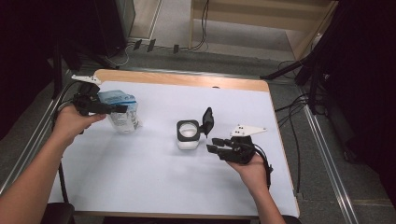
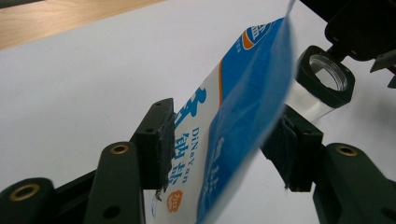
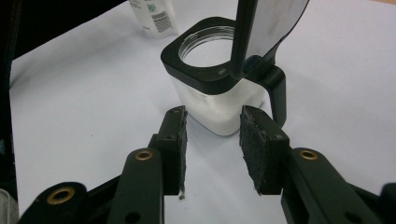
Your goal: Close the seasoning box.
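At upper left of the high view, a blue-and-white pouch (image 1: 120, 112) is being pinched by the left gripper (image 1: 122, 108). Centre frame, an open-lidded jar (image 1: 188, 134) is being approached by the spread right gripper (image 1: 214, 144). Pouring seemingly remains undone.

In the left gripper view, the pouch (image 2: 233, 126) is being clamped mid-frame.

In the right gripper view, the jar (image 3: 212, 88) is being faced, ungrasped, at upper centre on the surface (image 3: 93, 107).

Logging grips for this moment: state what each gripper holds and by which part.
The left gripper clamps the blue-and-white bag by its upper part. The right gripper holds nothing, its jaws open just short of the container.
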`<state>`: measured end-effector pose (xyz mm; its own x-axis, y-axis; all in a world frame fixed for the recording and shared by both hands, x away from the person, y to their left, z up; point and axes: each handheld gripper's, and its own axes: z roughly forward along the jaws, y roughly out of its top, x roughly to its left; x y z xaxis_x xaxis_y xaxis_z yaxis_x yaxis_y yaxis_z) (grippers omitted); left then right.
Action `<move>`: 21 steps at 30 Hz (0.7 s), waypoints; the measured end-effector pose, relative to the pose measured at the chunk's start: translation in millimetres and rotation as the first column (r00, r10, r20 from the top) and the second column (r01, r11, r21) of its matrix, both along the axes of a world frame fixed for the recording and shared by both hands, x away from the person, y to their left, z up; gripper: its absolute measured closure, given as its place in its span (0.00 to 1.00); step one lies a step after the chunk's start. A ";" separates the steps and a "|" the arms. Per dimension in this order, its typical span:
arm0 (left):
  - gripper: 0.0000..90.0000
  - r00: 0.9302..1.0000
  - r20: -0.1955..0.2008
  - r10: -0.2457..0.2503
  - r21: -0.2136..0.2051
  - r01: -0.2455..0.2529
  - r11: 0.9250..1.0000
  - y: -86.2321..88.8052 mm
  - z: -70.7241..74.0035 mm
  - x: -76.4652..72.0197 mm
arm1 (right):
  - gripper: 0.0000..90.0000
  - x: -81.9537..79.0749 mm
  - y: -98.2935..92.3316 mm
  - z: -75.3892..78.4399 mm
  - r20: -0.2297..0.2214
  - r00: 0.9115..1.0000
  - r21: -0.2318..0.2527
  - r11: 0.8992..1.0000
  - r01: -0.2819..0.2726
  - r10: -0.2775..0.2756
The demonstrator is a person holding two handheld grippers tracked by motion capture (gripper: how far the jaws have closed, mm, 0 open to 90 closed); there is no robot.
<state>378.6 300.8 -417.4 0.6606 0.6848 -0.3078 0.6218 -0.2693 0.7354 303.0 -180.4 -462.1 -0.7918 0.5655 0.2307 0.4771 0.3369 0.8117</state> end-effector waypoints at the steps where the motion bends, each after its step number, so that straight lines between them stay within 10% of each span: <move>1: 0.50 1.000 0.000 0.004 0.002 -0.004 1.000 0.8 0.2 -1.3 | 0.70 0.4 -0.7 0.4 0.003 1.000 -0.002 1.000 0.003 -0.003; 21: 0.49 0.999 -0.002 0.048 -0.004 -0.048 0.999 15.0 -9.4 -39.4 | 0.72 12.2 -7.6 3.4 0.006 1.000 0.000 1.000 0.027 -0.027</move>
